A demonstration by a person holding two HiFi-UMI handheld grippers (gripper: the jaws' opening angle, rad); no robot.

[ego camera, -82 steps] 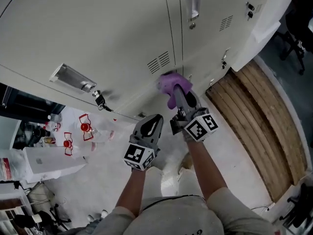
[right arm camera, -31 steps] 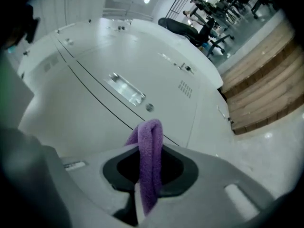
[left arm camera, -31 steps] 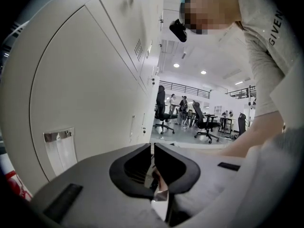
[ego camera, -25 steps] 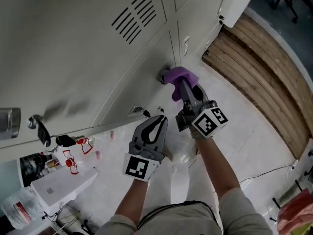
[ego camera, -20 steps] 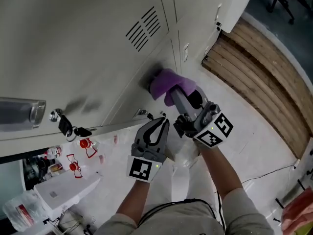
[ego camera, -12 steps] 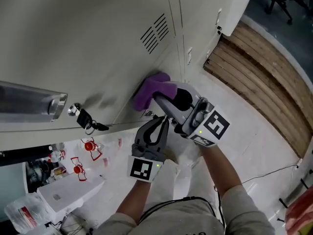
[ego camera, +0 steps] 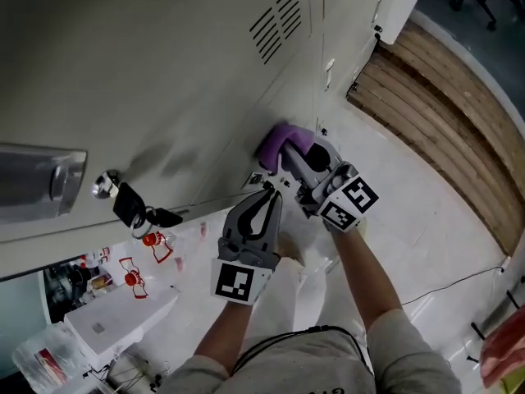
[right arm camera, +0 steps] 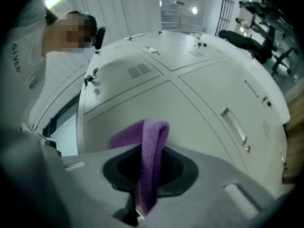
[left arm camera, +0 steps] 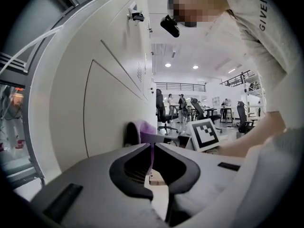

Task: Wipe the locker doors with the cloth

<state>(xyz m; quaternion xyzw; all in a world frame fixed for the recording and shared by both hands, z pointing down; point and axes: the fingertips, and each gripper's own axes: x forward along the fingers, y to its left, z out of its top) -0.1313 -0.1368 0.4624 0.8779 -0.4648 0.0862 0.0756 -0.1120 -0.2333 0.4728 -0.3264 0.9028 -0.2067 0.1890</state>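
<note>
A: Tools?

B: Right gripper (ego camera: 286, 149) is clamped on the purple cloth (ego camera: 277, 140). The right gripper view shows a fold of it pinched between the jaws and the rest bunched past the tips. Left gripper (ego camera: 266, 195) has its jaws pressed together with nothing in them, and it's held just beside the right one, off the door.

A: Where's the cloth?

B: Against the locker door (ego camera: 164, 80), low down near the floor (ego camera: 394, 220), below the vent slots (ego camera: 276, 23) and by the seam with the next door.

A: Containers?

B: The locker doors in view look closed, so I can't see inside. A bunch of keys (ego camera: 131, 206) hangs from the lock next to a metal handle (ego camera: 37, 183). A white box (ego camera: 115, 322) sits on the floor at lower left, lid down. Next to it is a clear plastic bag (ego camera: 37, 364) with something red-labelled in it, too small to tell what.

A: Other?

B: Wooden slats (ego camera: 435, 130) on the floor to the right.
</note>
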